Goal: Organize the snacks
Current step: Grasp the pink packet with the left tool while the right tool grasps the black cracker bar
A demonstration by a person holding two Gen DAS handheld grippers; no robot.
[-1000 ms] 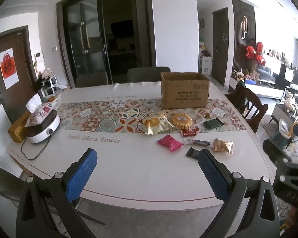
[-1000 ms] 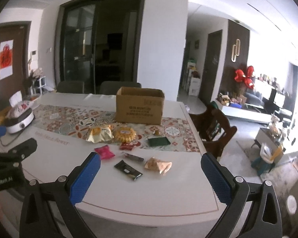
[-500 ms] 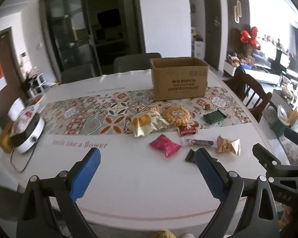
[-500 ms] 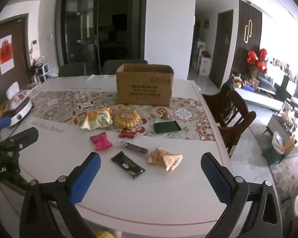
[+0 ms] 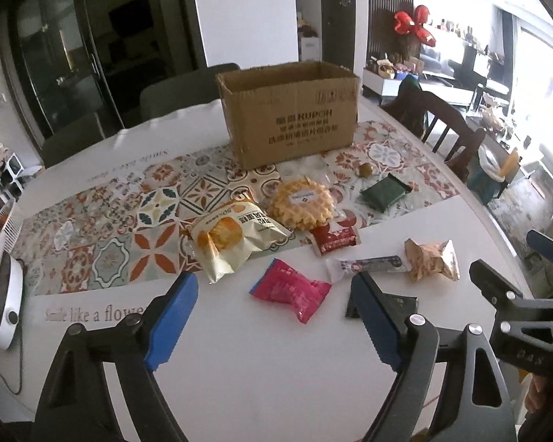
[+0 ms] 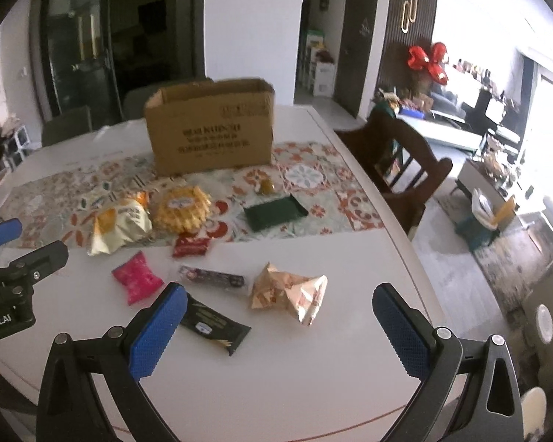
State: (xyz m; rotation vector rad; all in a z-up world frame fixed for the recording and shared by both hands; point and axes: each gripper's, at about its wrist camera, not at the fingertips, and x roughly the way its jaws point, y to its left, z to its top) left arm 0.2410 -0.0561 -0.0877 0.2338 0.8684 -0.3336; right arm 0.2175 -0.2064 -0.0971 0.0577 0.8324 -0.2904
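Several snack packets lie on a white table (image 5: 261,375) before an open cardboard box (image 5: 289,112). A pink packet (image 5: 291,289) lies just beyond my left gripper (image 5: 274,305), whose jaws are closing with nothing between them. Around it lie a cream bread bag (image 5: 236,237), a round waffle pack (image 5: 304,202), a red sachet (image 5: 335,237), a slim bar (image 5: 368,264), a crinkled tan bag (image 5: 431,259) and a dark green packet (image 5: 383,192). My right gripper (image 6: 276,318) is open, above the table in front of the tan bag (image 6: 289,293); a black packet (image 6: 212,326) lies by its left finger.
A patterned runner (image 5: 129,221) crosses the table under the box. A white appliance (image 5: 3,294) with a cord sits at the left edge. A dark wooden chair (image 6: 405,154) stands at the table's right side, grey chairs (image 5: 184,92) behind it.
Both grippers have come down and forward over the table towards the snacks. The left gripper's jaws have narrowed somewhat. Nothing on the table has moved.
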